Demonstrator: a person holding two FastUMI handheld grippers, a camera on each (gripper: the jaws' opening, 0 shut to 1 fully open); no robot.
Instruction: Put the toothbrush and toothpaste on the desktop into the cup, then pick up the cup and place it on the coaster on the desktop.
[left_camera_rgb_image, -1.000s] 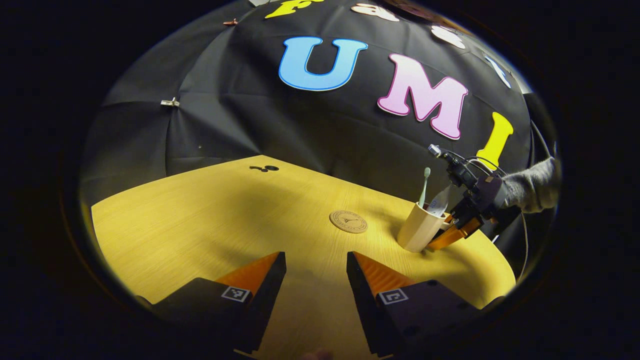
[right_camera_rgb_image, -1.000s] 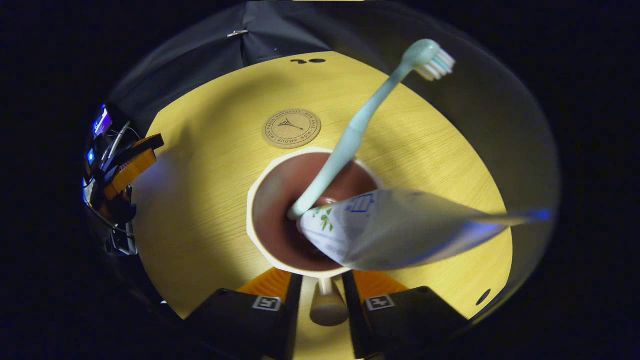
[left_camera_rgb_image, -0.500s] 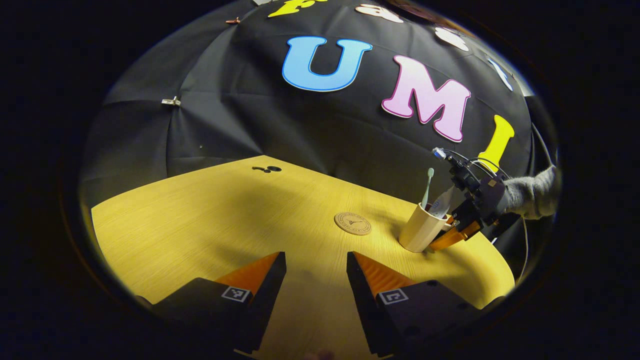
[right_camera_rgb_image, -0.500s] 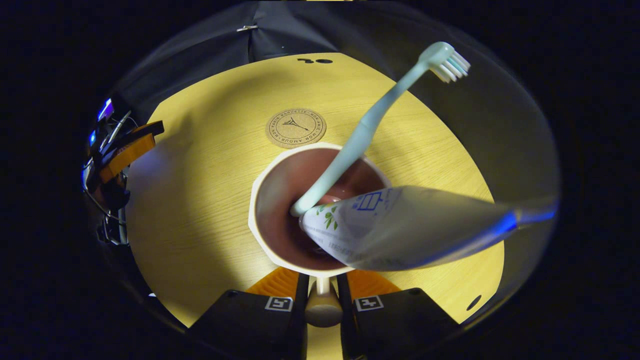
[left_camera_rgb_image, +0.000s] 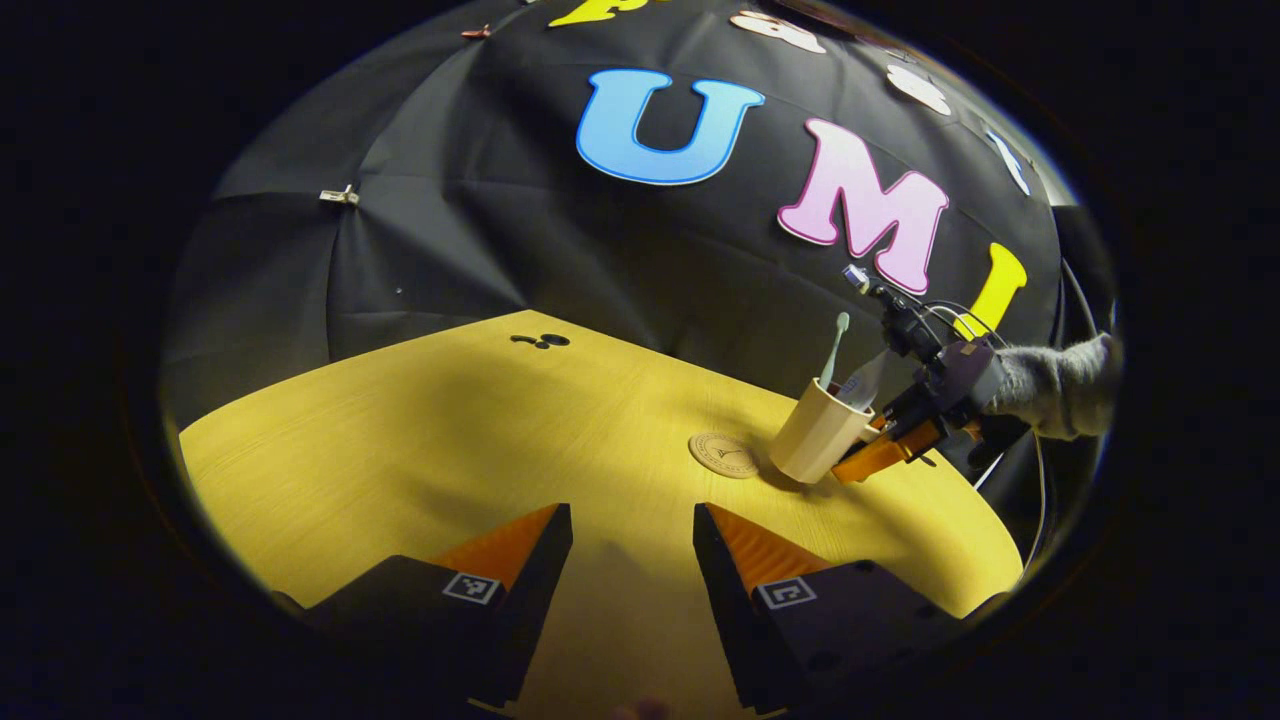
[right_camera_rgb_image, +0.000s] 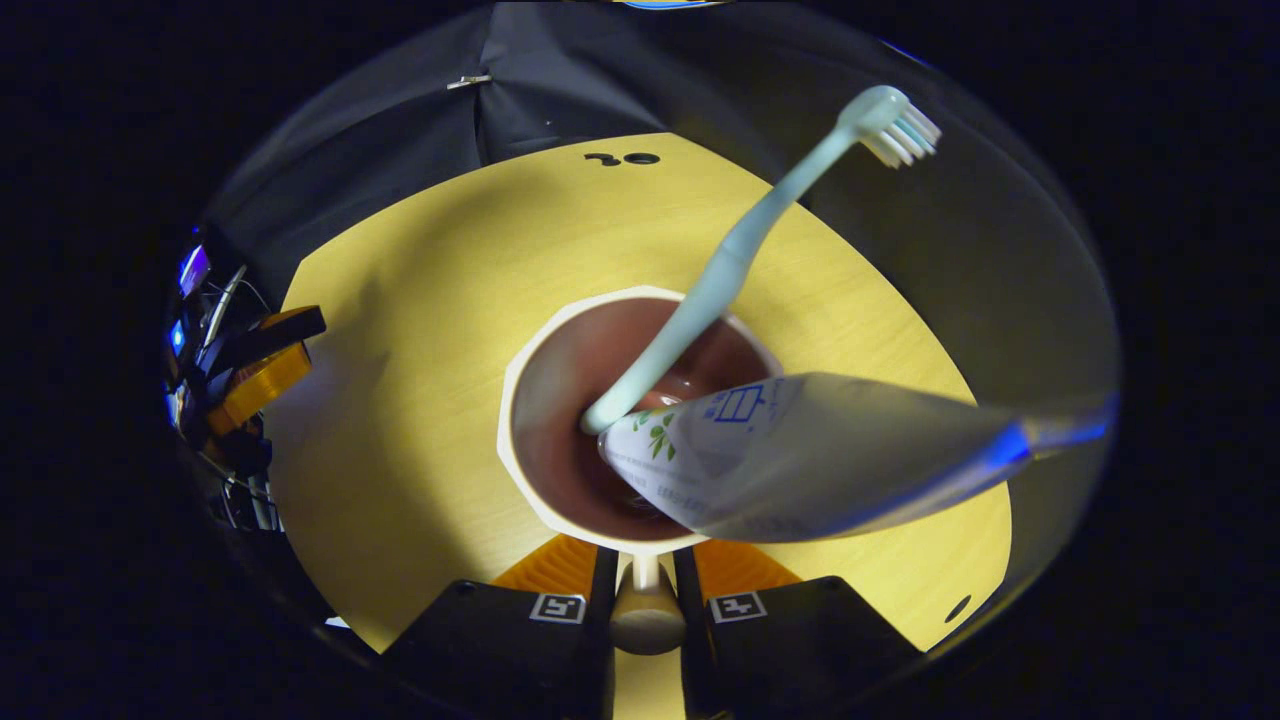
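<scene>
- The right gripper pinches the handle of the cream cup with the dark brown inside. Both fingers press on the handle, one on each side.
- In the left gripper view, the cup tilts a bit and sits just beside the round cork coaster on the yellow wooden table. I cannot tell if the cup touches the table.
- The pale green toothbrush with white bristles stands in the cup, brush end up, and leans on the rim.
- The white toothpaste tube with a little leaf picture sits in the cup too, next to the toothbrush.
- A hand in a grey sleeve holds the right gripper.
- The left gripper hangs low over the table with its fingers spread apart and nothing between them. It is well apart from the cup.
</scene>
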